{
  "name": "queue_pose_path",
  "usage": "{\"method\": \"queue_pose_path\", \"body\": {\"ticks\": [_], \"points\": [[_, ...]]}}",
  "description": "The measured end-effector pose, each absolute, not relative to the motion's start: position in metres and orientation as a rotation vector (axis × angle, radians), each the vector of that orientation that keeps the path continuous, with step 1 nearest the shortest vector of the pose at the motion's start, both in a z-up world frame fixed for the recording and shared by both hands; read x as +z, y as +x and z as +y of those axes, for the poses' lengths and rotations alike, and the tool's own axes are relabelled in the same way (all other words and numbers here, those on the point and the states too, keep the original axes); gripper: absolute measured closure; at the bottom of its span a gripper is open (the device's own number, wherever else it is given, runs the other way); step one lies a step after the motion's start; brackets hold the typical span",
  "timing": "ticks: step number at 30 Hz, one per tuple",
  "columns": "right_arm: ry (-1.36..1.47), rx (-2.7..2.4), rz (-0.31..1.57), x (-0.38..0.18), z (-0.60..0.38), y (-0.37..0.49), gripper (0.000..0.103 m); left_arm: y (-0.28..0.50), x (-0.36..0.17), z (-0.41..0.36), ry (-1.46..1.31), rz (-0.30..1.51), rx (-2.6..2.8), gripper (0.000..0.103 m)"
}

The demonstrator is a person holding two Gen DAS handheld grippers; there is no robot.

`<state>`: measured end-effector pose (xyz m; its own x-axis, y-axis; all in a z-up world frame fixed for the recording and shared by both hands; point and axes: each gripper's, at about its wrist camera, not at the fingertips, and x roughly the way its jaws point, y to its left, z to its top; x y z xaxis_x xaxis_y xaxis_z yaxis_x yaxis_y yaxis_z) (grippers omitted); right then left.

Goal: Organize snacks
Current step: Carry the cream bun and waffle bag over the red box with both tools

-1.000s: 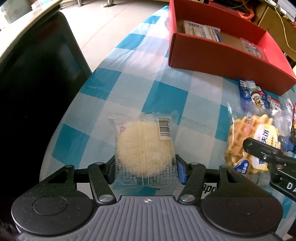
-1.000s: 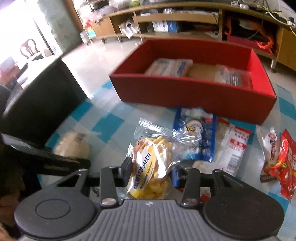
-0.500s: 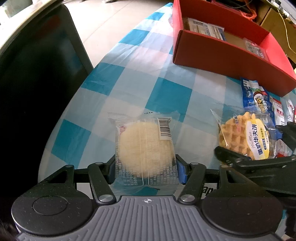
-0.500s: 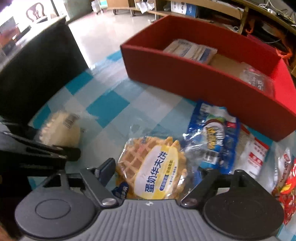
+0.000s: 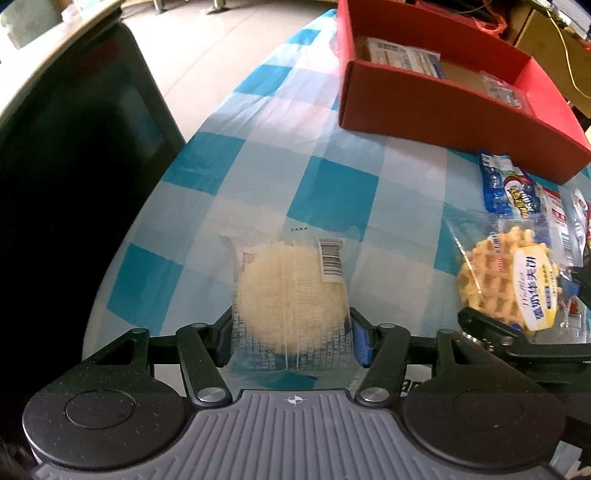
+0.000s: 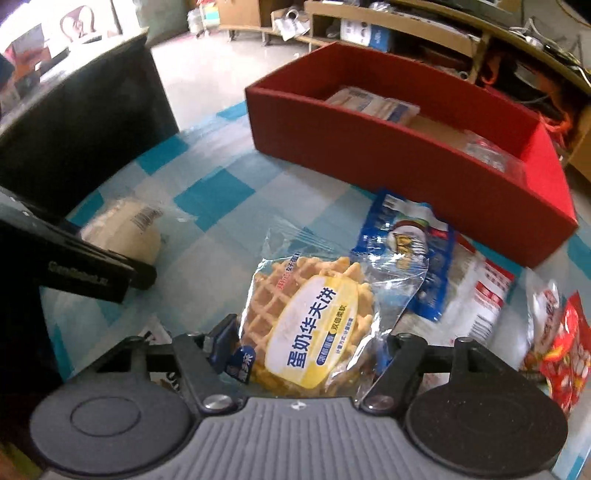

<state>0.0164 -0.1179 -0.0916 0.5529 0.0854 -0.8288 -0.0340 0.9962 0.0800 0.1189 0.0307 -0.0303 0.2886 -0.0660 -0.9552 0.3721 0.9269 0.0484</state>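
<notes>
A round pale cake in a clear wrapper [image 5: 291,295] lies on the blue-and-white checked tablecloth [image 5: 332,184], and my left gripper [image 5: 291,341] is shut on its near end. The same cake [image 6: 122,229] shows at the left of the right wrist view, behind the left gripper's fingers [image 6: 92,266]. A waffle packet with a yellow label [image 6: 306,321] lies flat between the jaws of my right gripper [image 6: 303,350]. Those jaws are closing, and both pads touch the wrapper's sides. The waffle packet [image 5: 509,280] sits to the right of the cake. A red box [image 6: 388,162] stands behind, holding a few packets.
A blue packet [image 6: 410,240], a red-and-white packet [image 6: 480,291] and red snack bags [image 6: 565,350] lie right of the waffle. A black chair back [image 5: 74,166] stands close beyond the table's left edge. Wooden shelves [image 6: 406,22] line the far wall.
My right gripper let go of the waffle packet, which it held on edge. The packet now lies flat and the jaws have come in around it again. The left gripper and cake have not moved.
</notes>
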Motion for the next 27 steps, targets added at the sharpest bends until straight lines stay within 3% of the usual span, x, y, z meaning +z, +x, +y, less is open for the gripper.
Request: {"method": "queue_pose_path", "body": {"ticks": [27], "points": [[0.22,-0.022,0.73,-0.026,-0.181,-0.006,0.035,0.112,0.023,-0.031,0.374,1.019,-0.35,0.037]]}}
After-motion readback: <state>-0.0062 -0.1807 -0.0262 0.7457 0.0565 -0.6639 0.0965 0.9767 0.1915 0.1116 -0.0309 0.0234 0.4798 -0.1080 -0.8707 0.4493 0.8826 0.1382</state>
